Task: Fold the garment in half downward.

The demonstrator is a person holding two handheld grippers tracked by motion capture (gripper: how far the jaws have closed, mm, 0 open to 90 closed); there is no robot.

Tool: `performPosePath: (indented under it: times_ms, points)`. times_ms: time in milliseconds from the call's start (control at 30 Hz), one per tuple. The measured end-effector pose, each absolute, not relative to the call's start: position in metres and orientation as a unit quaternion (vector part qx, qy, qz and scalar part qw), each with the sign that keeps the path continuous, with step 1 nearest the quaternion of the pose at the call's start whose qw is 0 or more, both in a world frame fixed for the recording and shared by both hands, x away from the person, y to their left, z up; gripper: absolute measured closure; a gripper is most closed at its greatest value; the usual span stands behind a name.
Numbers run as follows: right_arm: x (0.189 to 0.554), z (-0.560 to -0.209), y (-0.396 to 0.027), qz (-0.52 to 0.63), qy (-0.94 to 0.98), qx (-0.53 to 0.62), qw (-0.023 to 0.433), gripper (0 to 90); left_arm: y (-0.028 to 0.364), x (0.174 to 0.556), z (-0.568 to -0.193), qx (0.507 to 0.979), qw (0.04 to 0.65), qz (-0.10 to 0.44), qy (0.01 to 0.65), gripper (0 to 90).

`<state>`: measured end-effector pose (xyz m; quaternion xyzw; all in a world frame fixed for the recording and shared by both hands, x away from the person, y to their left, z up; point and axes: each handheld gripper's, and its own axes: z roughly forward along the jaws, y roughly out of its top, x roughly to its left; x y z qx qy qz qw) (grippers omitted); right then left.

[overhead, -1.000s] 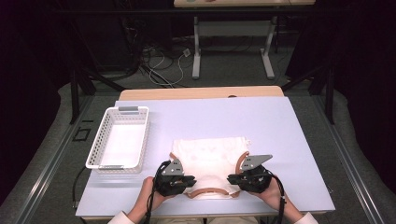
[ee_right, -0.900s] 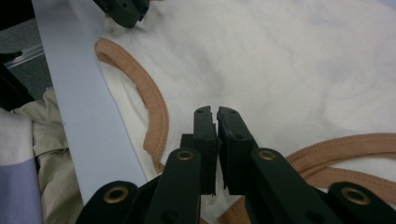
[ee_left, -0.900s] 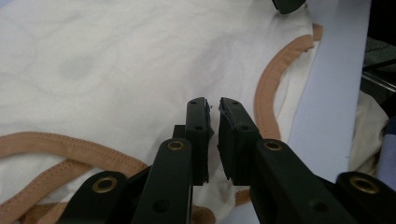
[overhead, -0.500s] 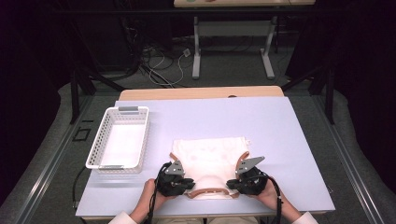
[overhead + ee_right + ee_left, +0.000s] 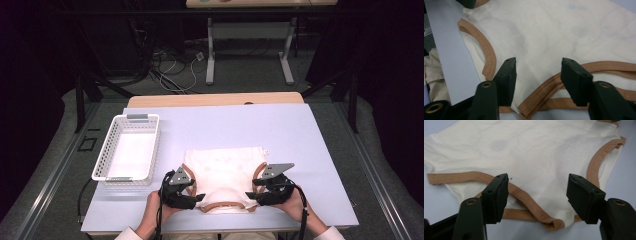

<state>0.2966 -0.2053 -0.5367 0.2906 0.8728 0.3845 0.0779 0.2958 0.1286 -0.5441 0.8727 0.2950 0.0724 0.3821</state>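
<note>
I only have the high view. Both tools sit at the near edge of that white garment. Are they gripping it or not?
Observer: No. In the left gripper view the left tool has just been opening. Its jaws stand apart, and the tan trim of the garment lies loose between them.
Operator: And the right one?
Observer: The right gripper view shows that the right tool has just been opening too. The trim lies between its jaws, with neither pad pressing on it.
Operator: Is the trim lying flat?
Observer: Not quite. In the left gripper view it doubles over at the strap's near end.
</note>
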Motion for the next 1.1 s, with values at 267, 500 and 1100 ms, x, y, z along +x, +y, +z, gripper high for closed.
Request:
performPosePath:
  times_ms: [267,500,1100]
  points:
    - [0.304,-0.531,-0.215,0.392,0.860,0.310,0.107,30.4,0.139,0.298,-0.541,0.863,0.383,0.092,0.316,16.0]
    - [0.311,-0.530,-0.222,0.399,0.851,0.320,0.118,21.9,0.145,0.298,-0.540,0.861,0.376,0.103,0.325,10.3]
    - [0.328,-0.531,-0.221,0.406,0.844,0.327,0.128,9.3,0.151,0.299,-0.539,0.858,0.374,0.113,0.335,1.7]
